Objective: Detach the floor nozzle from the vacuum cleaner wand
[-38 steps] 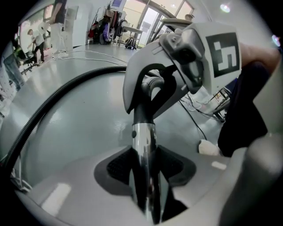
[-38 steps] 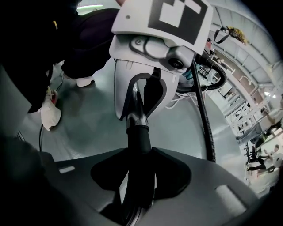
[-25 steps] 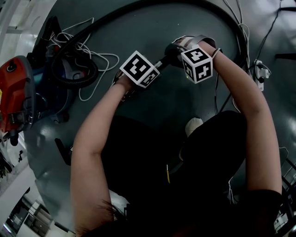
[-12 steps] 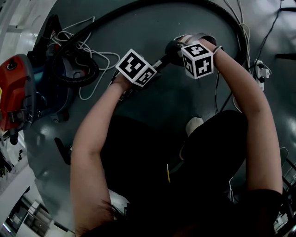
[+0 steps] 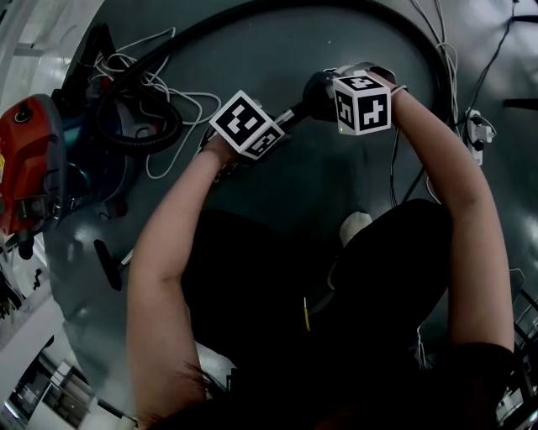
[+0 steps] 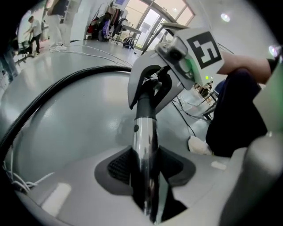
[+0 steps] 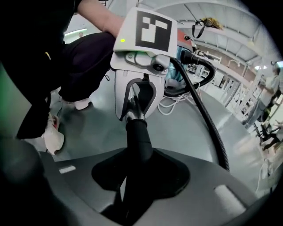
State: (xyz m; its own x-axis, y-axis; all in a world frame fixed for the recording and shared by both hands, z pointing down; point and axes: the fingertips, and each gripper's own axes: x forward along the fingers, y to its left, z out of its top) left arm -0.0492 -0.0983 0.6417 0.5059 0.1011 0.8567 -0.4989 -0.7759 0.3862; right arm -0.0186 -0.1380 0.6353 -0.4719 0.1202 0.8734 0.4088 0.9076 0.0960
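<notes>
My left gripper [image 5: 277, 126] is shut on the shiny chrome wand [image 6: 144, 141], which runs up between its jaws in the left gripper view. The wand joins a black tube end [image 7: 139, 137], and my right gripper [image 7: 137, 176] is shut on that. In the head view the two grippers face each other along the wand [image 5: 292, 112], close together above the floor, with the right gripper [image 5: 318, 88] at the hose end. Each shows in the other's view: right gripper [image 6: 152, 88], left gripper [image 7: 139, 95]. I see no floor nozzle in any view.
A black hose [image 5: 252, 13] arcs from the right hand round to the red vacuum cleaner body [image 5: 29, 159] at the left. White cable [image 5: 168, 109] lies looped beside it. A power strip [image 5: 472, 126] and cords lie at the right; a white shoe [image 5: 353, 227] is below.
The right gripper has rolled a little about the tube, so its marker cube shows a different face. The left gripper and the wand have hardly shifted.
</notes>
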